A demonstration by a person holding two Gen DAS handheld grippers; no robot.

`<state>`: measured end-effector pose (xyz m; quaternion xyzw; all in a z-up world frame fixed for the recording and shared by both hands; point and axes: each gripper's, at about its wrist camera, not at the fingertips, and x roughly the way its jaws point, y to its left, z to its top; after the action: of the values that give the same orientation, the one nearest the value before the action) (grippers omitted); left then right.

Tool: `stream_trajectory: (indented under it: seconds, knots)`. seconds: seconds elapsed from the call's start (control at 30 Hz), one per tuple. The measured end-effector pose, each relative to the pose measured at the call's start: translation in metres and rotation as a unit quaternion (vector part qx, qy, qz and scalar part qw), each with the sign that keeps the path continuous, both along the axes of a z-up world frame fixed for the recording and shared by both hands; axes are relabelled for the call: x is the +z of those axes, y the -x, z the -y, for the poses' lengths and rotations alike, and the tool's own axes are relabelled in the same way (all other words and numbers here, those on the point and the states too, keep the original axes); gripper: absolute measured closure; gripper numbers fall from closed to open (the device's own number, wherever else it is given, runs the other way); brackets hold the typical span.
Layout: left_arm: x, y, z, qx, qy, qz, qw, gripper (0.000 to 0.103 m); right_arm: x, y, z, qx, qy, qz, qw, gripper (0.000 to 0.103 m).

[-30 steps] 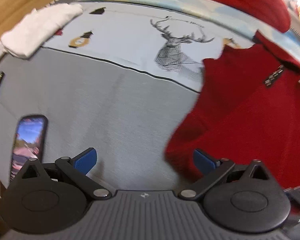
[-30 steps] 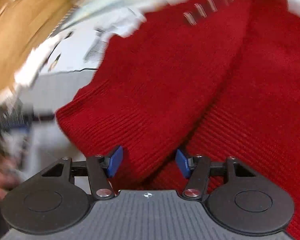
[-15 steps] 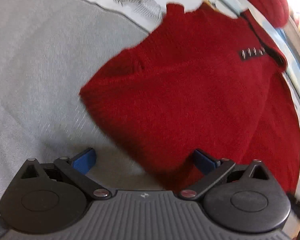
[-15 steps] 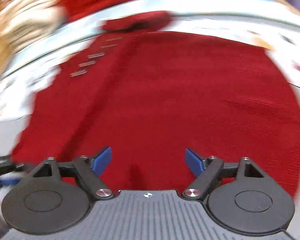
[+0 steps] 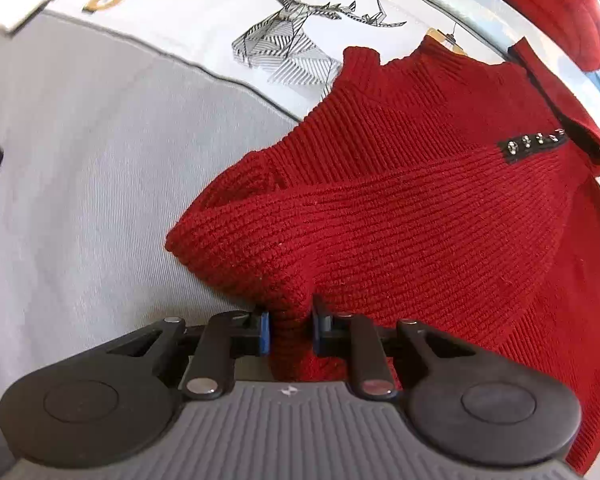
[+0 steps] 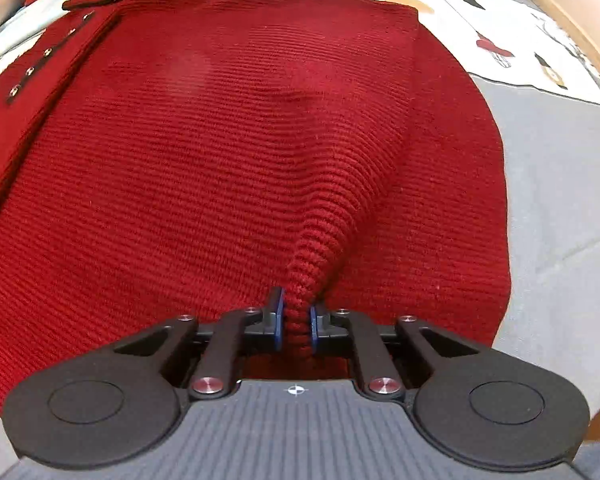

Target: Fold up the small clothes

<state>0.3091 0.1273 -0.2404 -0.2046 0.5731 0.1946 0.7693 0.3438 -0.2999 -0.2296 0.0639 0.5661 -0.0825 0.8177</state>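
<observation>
Red ribbed-knit sweater [image 5: 400, 208] lies on grey cloth [image 5: 80, 184] — left claw [image 5: 290, 330] and right claw [image 6: 296, 322], just closed, each pinch a bunched fold at 6 o'clock.

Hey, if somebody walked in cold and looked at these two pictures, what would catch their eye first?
The red knit sweater, spread over the grey bedcover, fills both views. Each gripper has just closed its jaws on a pinched ridge of it: the left gripper near a sleeve end, the right gripper on the body. Beyond lies a line-drawn deer print.
</observation>
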Motion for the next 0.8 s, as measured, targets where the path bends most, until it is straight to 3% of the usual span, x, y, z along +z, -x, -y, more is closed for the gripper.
stream_trajectory:
  seconds: [0.2,0.4,0.47,0.53,0.57,0.6,0.63,0.73,0.8]
  knots:
    - [0.005,-0.033,-0.027,-0.033,-0.048,-0.009,0.9983,0.083,0.001,0.028,-0.024,-0.017,-0.077,-0.028,0.996,0.094]
    - [0.006,-0.047,-0.048,-0.018,-0.044,-0.013,0.9988,0.082,0.006,0.034,-0.053,-0.009,-0.123,-0.036,0.992,0.090]
    - [0.008,-0.048,-0.048,-0.025,-0.043,-0.008,0.9987,0.076,0.011,0.026,-0.049,0.009,-0.128,-0.036,0.991,0.080]
    - [0.014,-0.031,-0.045,-0.029,-0.045,-0.003,0.9986,0.062,0.026,0.011,-0.029,0.021,-0.124,-0.017,0.992,0.039]
    - [0.017,-0.021,-0.043,-0.028,-0.038,0.000,0.9989,0.058,0.035,0.002,-0.015,0.022,-0.125,0.007,0.992,0.031]
    - [0.018,-0.011,-0.041,-0.027,-0.023,0.002,0.9994,0.047,0.047,-0.010,0.001,0.019,-0.119,0.030,0.992,0.023]
    - [0.017,0.001,-0.039,-0.024,-0.004,0.002,0.9997,0.037,0.055,-0.022,0.016,0.018,-0.106,0.053,0.993,0.022]
    - [0.014,0.038,-0.025,0.001,0.035,0.012,0.9993,0.022,0.070,-0.067,0.071,0.022,-0.056,0.110,0.992,0.015]
    - [0.010,0.059,-0.011,0.008,0.070,0.006,0.9975,0.019,0.066,-0.112,0.092,0.044,-0.031,0.122,0.991,0.012]
